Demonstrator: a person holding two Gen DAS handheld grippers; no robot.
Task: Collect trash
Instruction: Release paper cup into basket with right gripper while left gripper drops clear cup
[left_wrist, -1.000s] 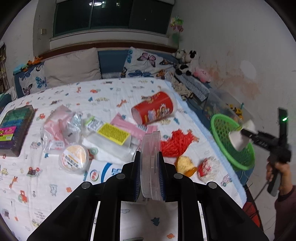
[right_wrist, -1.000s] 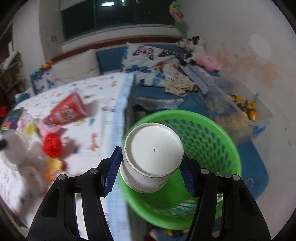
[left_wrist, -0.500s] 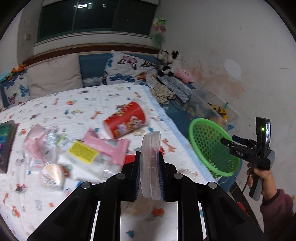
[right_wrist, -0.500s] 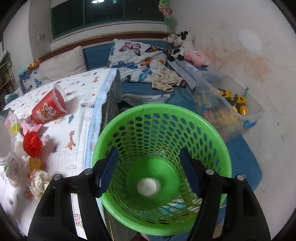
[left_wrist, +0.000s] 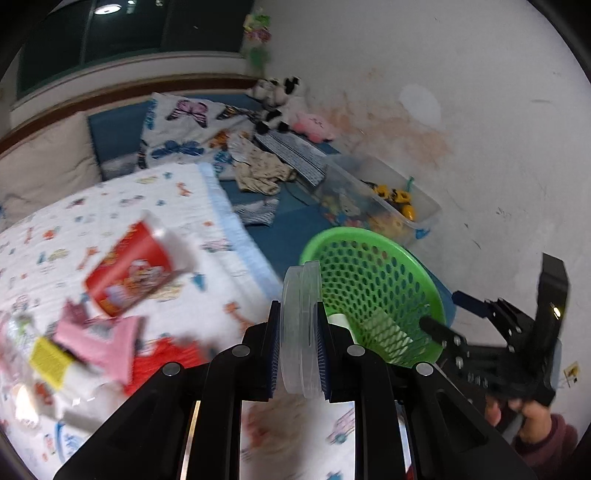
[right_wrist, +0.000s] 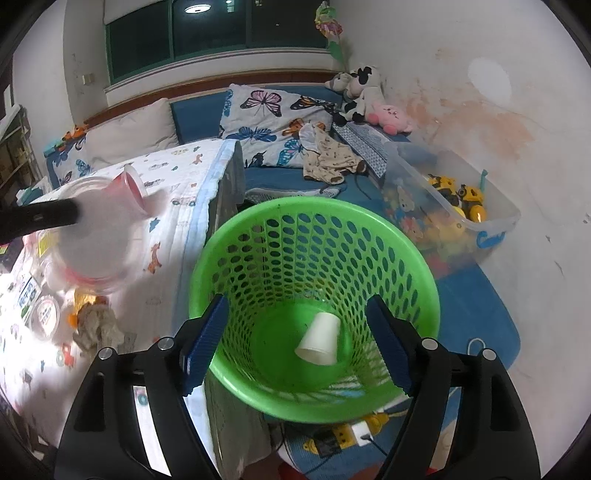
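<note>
I see a bedroom with a bed (left_wrist: 122, 206) under a cartoon sheet, and a green basket (right_wrist: 314, 236) on the floor beside the bed's right edge. My left gripper (left_wrist: 300, 328) squeezes a clear plastic lid (left_wrist: 301, 325) on its thin edge, flat sides against the pads. It is over the bed's right edge, close to the basket's rim, not over the hole yet. My right gripper (right_wrist: 295, 347) is spread wide with nothing in it, hanging right above the basket. A white paper cup (right_wrist: 319, 338) lies on its side at the basket's bottom. More trash waits on the bed: a red cup (left_wrist: 129, 266) tipped over near the right edge, a pink wrapper (left_wrist: 99, 339), and a crumpled tissue (right_wrist: 98, 325). I think the lid could slip, because it is smooth and held by so little. If I let go too soon, it could hit the rim and roll down between bed and basket. My two grippers are near each other, so they could bump. The left view is blurry, so aiming is harder.
</note>
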